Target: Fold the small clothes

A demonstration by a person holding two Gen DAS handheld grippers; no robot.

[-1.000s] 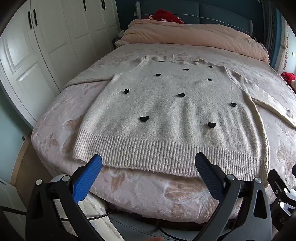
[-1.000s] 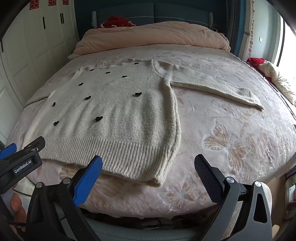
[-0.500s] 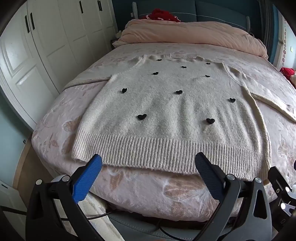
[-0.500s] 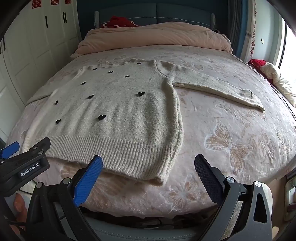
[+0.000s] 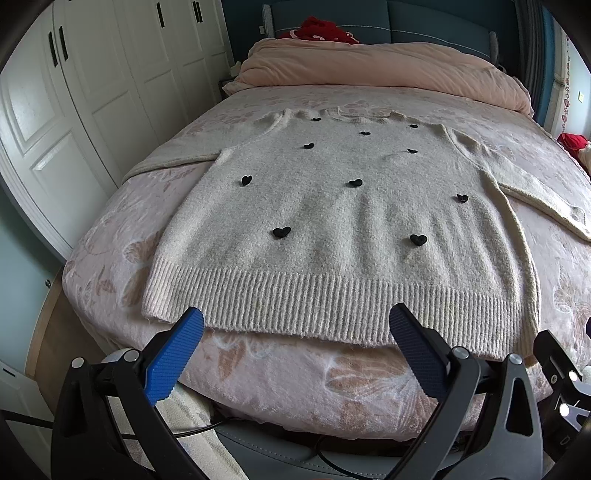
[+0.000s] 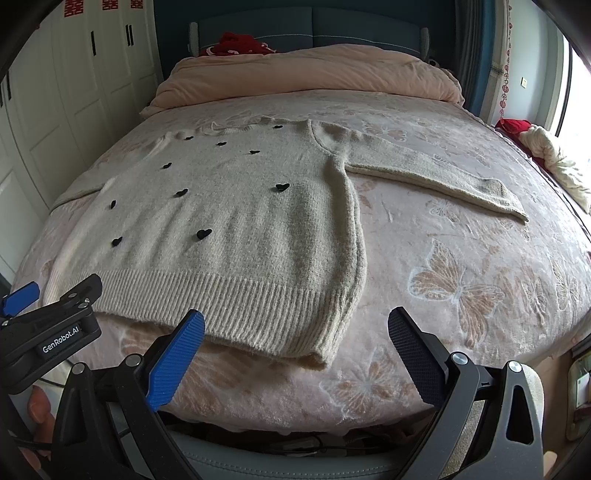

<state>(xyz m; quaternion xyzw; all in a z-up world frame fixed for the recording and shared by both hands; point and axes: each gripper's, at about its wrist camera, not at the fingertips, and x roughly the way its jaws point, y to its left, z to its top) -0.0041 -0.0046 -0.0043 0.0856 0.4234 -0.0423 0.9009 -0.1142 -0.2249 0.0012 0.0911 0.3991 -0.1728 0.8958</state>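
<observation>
A cream knit sweater [image 5: 332, 221] with small black hearts lies flat, front up, on the bed, its ribbed hem toward me and both sleeves spread out; it also shows in the right wrist view [image 6: 240, 229]. Its right sleeve [image 6: 436, 177] stretches across the bedspread. My left gripper [image 5: 295, 325] is open and empty, just short of the hem's middle. My right gripper [image 6: 295, 328] is open and empty, just short of the hem's right corner [image 6: 317, 354]. The left gripper's body [image 6: 51, 332] shows at the left of the right wrist view.
The bed [image 6: 480, 277] has a pink butterfly-patterned spread. A folded peach duvet [image 5: 376, 70] lies at the head end with a red item [image 5: 317, 31] behind it. White wardrobe doors [image 5: 92, 92] stand to the left. White and red cloth [image 6: 546, 155] lies at the right.
Both grippers have moved slightly forward toward the hem and stayed open. The sweater has not moved.
</observation>
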